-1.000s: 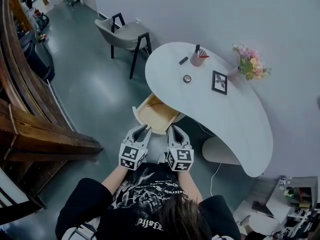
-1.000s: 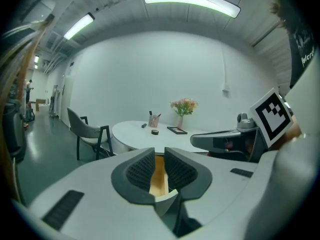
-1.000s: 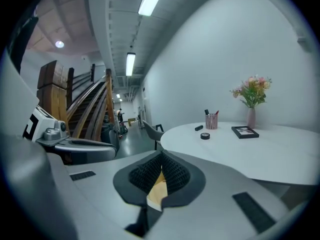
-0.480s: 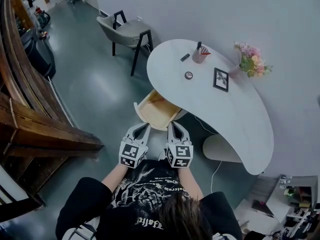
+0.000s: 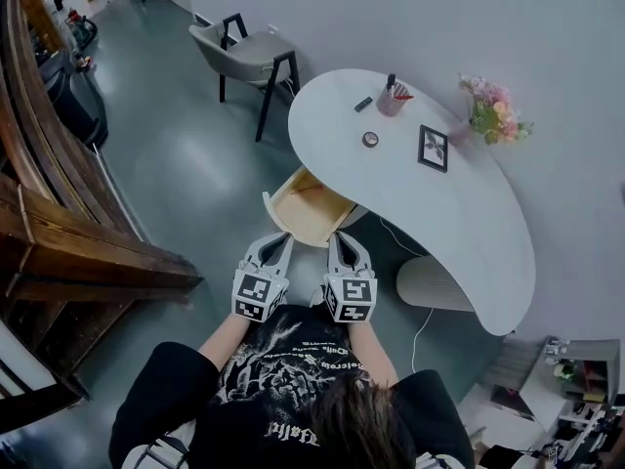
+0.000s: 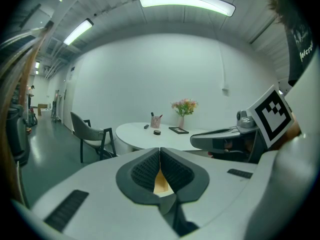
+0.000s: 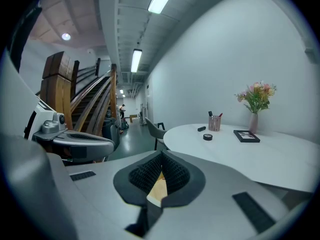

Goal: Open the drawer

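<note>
A pale wooden drawer (image 5: 305,208) stands pulled out from under the near end of the white oval desk (image 5: 459,233), and its inside looks empty. My left gripper (image 5: 280,241) and right gripper (image 5: 339,239) hover side by side just short of the drawer's front, touching nothing. In the left gripper view the left gripper (image 6: 160,150) has its ribbed pads pressed together with nothing between them. The right gripper (image 7: 161,156) is likewise shut and empty in its own view. A sliver of the drawer's wood (image 6: 160,183) shows below the closed pads.
On the desk stand a pen cup (image 5: 394,99), a tape roll (image 5: 370,139), a picture frame (image 5: 433,148) and a vase of flowers (image 5: 493,113). A grey chair (image 5: 244,52) stands beyond the desk. A wooden staircase (image 5: 68,233) fills the left side.
The left gripper's jaws have come together. Both grippers keep almost the same place in front of the open drawer.
</note>
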`<state>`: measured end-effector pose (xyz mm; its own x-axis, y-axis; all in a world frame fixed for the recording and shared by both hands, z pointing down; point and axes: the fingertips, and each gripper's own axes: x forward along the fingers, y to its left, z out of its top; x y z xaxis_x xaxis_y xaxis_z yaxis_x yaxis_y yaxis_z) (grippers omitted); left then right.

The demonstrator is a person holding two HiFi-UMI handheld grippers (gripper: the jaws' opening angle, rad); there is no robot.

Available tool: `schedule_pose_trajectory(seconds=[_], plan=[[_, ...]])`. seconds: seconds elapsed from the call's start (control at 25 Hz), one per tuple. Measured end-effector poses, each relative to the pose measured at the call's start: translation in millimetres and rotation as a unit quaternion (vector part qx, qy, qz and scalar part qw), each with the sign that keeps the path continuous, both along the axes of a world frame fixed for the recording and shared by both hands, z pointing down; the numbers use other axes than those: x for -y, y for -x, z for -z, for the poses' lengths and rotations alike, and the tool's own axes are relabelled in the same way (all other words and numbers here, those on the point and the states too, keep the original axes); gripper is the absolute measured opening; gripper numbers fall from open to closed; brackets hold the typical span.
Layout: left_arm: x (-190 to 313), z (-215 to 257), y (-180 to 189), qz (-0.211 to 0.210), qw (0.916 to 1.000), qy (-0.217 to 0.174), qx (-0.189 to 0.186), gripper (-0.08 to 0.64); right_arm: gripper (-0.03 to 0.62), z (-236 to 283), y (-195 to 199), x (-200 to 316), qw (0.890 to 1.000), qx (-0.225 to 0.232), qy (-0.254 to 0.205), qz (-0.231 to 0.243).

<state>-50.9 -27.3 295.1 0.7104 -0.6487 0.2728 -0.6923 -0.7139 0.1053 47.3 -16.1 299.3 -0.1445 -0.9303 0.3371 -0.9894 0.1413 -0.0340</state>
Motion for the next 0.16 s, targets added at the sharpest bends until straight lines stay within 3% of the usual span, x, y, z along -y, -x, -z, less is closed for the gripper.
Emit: schedule_pose_trajectory(seconds=[0.16], plan=[[1.4,5.9,3.0,0.007,1.0000,-0.004,-0.001,0.025,0.025,-0.6,2.8,-1.4,1.000,-0.001,-0.001,0.000]])
